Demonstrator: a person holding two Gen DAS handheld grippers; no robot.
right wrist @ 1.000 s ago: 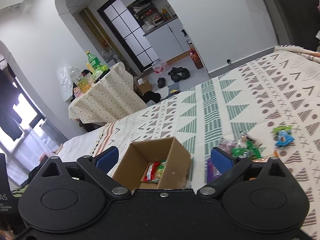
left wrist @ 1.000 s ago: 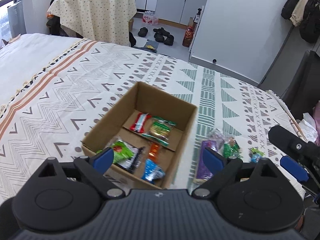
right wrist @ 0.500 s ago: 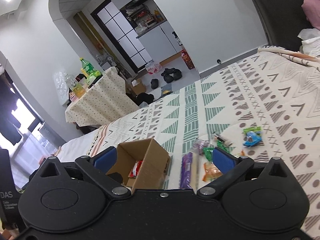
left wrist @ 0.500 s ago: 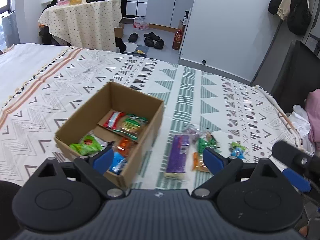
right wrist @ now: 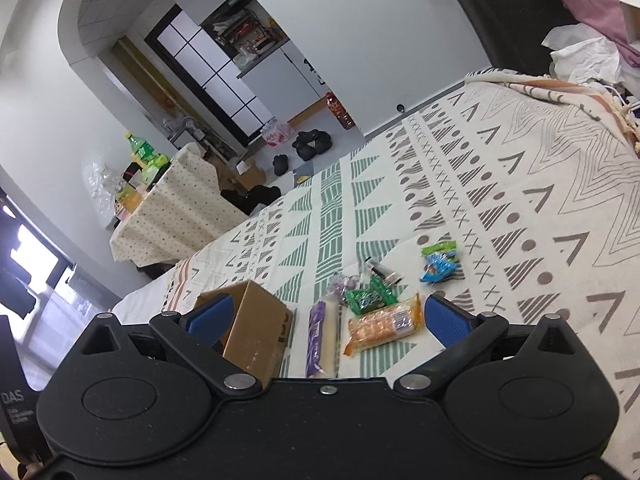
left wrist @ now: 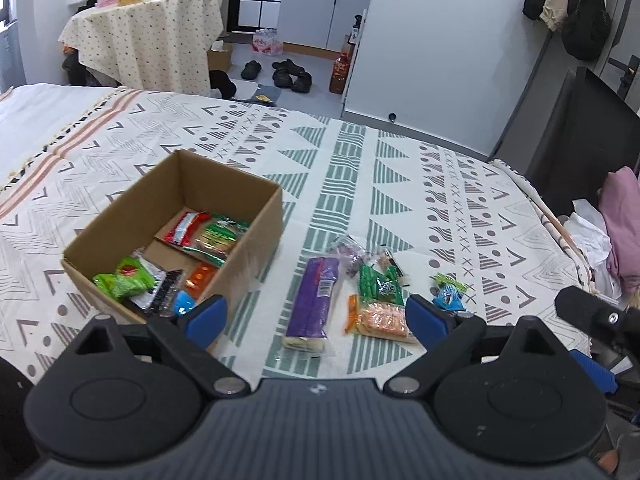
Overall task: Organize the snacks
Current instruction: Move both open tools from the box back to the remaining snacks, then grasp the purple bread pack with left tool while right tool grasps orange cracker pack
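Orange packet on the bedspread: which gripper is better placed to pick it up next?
Probably the right. In its own view the open right gripper frames the orange packet between its fingers. The left gripper, also open, is centred on the purple pack, with the orange packet beside its right finger.

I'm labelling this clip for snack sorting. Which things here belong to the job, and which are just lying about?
Job:
cardboard box, holding packets already
purple packet
orange packet
green packet
blue packet
left tool and right tool, both open, empty

Lying about:
shoes
dotted table
pink cloth
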